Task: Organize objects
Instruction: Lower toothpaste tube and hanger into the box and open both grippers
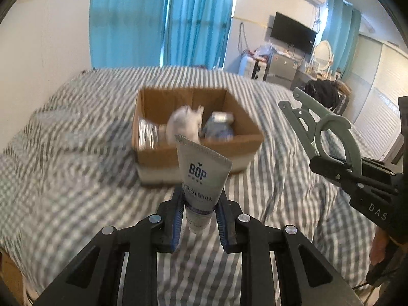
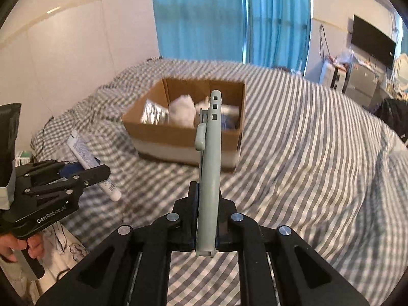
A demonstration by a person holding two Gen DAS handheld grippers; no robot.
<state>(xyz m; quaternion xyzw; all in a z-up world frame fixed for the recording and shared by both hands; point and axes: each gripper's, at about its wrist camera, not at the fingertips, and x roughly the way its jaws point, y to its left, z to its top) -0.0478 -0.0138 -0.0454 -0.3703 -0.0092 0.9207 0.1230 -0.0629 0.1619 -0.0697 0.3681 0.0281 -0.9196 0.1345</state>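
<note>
My left gripper point(image 1: 200, 204) is shut on a grey-white "BOP" tube point(image 1: 202, 176), held upright above the striped bed; the tube also shows in the right wrist view point(image 2: 88, 158). My right gripper point(image 2: 207, 204) is shut on a grey-green folding hanger point(image 2: 210, 158), which also shows in the left wrist view point(image 1: 329, 137) at right. An open cardboard box point(image 1: 196, 150) sits on the bed ahead of both grippers and also shows in the right wrist view point(image 2: 178, 137). It holds a white bundle point(image 1: 185, 125), a silvery packet point(image 1: 148, 135) and a bluish pack point(image 1: 219, 126).
The bed point(image 1: 63, 178) has a grey-and-white striped cover with folds. Blue curtains point(image 1: 163, 17) hang behind it. A TV point(image 1: 293, 32), a mirror and cluttered furniture stand at the far right. A small green box point(image 2: 24, 158) lies at the left of the bed.
</note>
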